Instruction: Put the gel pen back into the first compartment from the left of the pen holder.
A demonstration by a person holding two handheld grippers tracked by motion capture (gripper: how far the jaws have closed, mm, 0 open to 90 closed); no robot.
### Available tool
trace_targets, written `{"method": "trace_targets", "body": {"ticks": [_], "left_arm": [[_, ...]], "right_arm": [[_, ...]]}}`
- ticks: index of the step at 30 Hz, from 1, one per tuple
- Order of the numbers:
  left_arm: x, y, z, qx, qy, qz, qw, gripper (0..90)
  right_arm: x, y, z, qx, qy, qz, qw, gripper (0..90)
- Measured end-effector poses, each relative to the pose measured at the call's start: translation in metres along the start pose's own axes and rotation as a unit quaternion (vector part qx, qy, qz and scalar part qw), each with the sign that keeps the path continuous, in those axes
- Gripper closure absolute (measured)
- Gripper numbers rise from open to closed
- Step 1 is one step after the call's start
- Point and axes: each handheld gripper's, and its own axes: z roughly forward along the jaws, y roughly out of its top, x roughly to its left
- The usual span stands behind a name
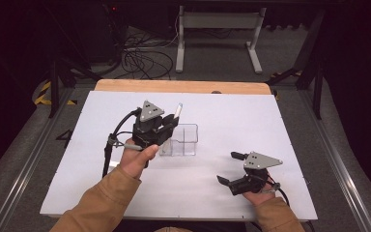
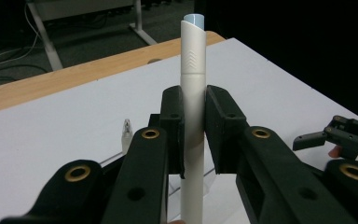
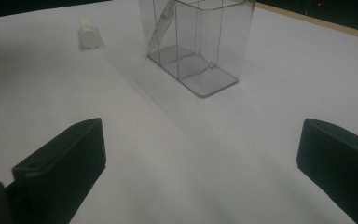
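My left gripper (image 1: 169, 123) is raised over the white mat and shut on a white pen (image 1: 177, 111). In the left gripper view the pen (image 2: 193, 93) stands upright between the two pads, its pale blue end on top. Just right of that gripper a clear divided box (image 1: 182, 141) rests on the mat. Seen from the right gripper view, the box (image 3: 200, 46) has a slim pale item (image 3: 161, 23) leaning inside it. My right gripper (image 1: 230, 168) rests low at the front right with its jaws wide apart and nothing between them (image 3: 203, 140).
A short white tube (image 3: 89, 37) lies on the mat left of the box. The white mat (image 1: 232, 116) covers a wooden table whose far edge (image 1: 183, 86) shows. Beyond it are cables (image 1: 140, 58) and a white frame (image 1: 220, 29) on the floor.
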Motion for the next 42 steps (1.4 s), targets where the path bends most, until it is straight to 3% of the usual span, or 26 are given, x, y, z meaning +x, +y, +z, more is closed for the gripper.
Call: {"method": "trace_targets", "body": {"ticks": [24, 42], "left_arm": [[0.004, 0.016, 0.03, -0.015, 0.009, -0.006, 0.9998, 77.7], [0.01, 0.015, 0.055, -0.019, 0.011, -0.002, 0.9997, 77.7]], "right_arm": [[0.0, 0.0, 0.0, -0.001, 0.002, 0.0, 1.0, 1.7], [0.0, 0.0, 0.0, -0.003, 0.003, 0.001, 1.0, 1.6]]}}
